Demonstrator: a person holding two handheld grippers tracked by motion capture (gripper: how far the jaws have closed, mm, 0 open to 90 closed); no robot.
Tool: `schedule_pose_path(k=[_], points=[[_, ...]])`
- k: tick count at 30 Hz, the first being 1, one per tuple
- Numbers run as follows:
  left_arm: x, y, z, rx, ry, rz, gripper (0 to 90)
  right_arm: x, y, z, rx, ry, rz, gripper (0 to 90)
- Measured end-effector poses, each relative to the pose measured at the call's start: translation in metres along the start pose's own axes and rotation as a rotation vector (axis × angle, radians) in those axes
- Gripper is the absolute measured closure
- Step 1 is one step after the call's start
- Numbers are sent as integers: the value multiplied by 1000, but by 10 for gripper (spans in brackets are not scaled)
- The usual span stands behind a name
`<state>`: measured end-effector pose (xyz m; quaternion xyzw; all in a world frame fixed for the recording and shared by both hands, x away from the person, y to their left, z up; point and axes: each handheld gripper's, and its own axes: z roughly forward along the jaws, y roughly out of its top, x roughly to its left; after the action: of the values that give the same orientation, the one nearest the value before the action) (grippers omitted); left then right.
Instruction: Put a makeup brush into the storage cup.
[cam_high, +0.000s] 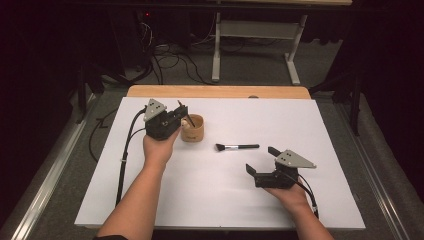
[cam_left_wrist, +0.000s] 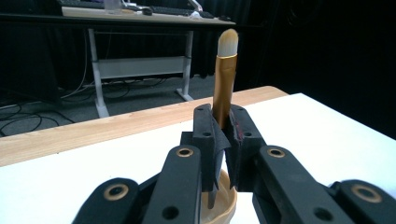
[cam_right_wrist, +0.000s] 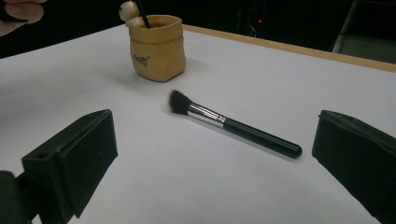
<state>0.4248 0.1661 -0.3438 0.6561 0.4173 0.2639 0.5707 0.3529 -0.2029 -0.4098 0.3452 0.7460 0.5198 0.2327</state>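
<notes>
nearest the person, at about 5 o'clock on the white counter (cam_high: 320, 120), the right tongs (cam_high: 260, 161) rest low with their jaws standing wide apart and nothing between them, aimed toward the black makeup brush (cam_right_wrist: 233, 124) that lies flat at the middle of the sheet, bristles toward 9 o'clock in the high view. farther out, at about 10 o'clock, the left tongs (cam_high: 183, 112) are clamped tight on a gold-handled brush (cam_left_wrist: 224, 81), held upright with its pale tip up and its lower end down in the mouth of the tan pot (cam_right_wrist: 156, 46). the step in hand looks to be setting this brush into the pot; the next move likely calls for letting go of it once it is seated, then drawing the left tongs up and away without tipping the pot. after that the black brush waits within easy reach of the right tongs, with bare counter around it. beyond the counter's wooden far edge (cam_high: 215, 91) stand a white-legged desk (cam_high: 260, 30) and loose cables (cam_high: 170, 62) on the floor, well apart from the work.
</notes>
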Motion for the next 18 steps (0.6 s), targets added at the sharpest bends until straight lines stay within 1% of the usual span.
schedule_pose_path(k=[3,11,18], points=[[-1,-2,1,5,0,5,833,0,0,0,-11,1,-1,15],[1,-9,5,10,-8,2,833,0,1,-1,-11,2,3,15],[-2,-16,11,36,-8,4,832,0,1,-2,-15,1,3,15]])
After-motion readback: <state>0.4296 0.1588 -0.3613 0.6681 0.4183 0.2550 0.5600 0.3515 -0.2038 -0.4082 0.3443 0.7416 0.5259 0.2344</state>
